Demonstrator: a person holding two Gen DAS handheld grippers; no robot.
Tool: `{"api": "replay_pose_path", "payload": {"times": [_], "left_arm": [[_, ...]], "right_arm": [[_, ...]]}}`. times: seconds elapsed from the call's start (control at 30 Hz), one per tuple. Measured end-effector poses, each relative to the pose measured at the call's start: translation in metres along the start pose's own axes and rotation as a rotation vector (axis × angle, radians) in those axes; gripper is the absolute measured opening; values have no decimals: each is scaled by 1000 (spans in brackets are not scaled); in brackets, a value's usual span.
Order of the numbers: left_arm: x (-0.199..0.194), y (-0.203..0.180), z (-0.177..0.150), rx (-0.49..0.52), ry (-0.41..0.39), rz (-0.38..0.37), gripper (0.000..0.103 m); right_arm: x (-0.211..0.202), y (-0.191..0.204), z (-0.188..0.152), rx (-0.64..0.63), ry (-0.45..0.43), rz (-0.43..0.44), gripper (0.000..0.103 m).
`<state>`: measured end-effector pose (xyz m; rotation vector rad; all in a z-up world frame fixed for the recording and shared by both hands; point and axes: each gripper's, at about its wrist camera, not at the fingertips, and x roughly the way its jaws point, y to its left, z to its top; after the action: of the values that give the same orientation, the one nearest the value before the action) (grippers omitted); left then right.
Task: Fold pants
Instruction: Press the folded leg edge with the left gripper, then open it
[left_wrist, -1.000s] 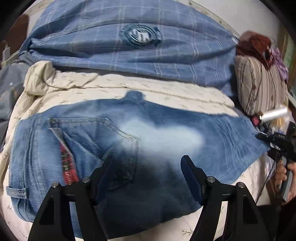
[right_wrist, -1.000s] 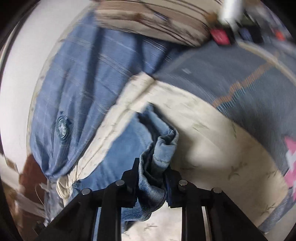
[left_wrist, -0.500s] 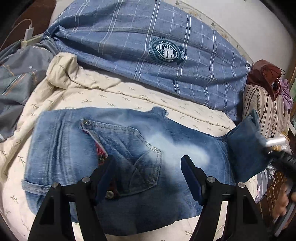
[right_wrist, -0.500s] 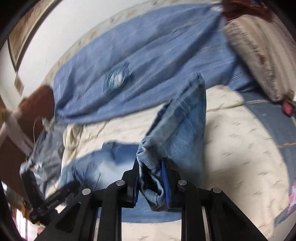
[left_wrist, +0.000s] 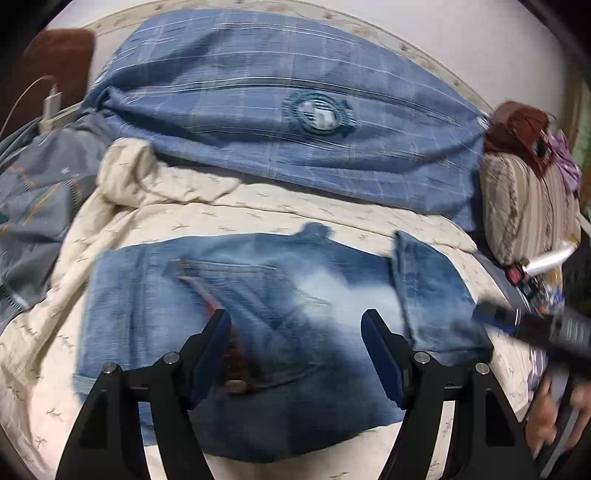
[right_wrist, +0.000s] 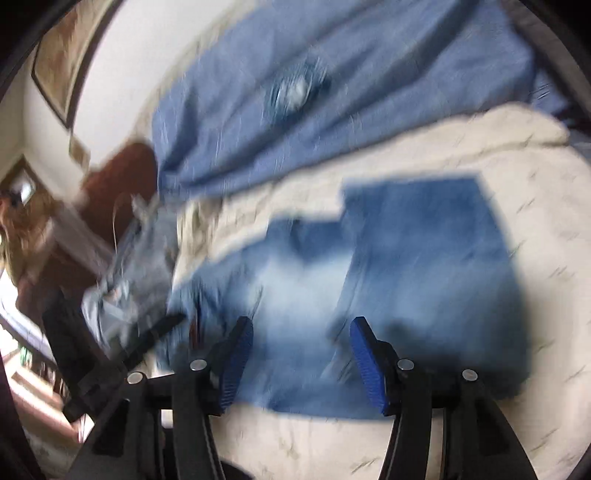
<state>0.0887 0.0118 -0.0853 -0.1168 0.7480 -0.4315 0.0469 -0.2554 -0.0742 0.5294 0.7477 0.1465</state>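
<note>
My right gripper has just been opening; its jaws stand apart with nothing between them. My left gripper hangs open and empty. Below both, the jeans lie flat on the cream bedspread, long axis left to right, leg end folded back over the right side.

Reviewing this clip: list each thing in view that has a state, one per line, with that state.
Faded blue denim jeans: flat on the cream patterned bedspread, leg end folded over.
Left gripper: open, nothing between the fingers.
Right gripper: jaws have just been opening, now open and empty above the jeans.
Blue plaid duvet with round emblem: bunched behind the jeans.
</note>
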Motion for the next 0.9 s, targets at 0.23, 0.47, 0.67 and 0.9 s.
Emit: {"api": "replay_pose_path", "payload": {"times": [0.23, 0.47, 0.67, 0.9], "left_arm": [[35, -53, 3, -2, 116, -175, 74], [100, -87, -1, -45, 309, -298, 72], [105, -118, -16, 125, 311, -346, 40], [89, -123, -21, 165, 319, -426, 21]], "right_arm": [[-4, -49, 36, 84, -92, -111, 53], [1, -99, 59, 215, -100, -61, 41], [14, -99, 72, 183, -53, -50, 39], [46, -81, 72, 109, 87, -25, 39]]}}
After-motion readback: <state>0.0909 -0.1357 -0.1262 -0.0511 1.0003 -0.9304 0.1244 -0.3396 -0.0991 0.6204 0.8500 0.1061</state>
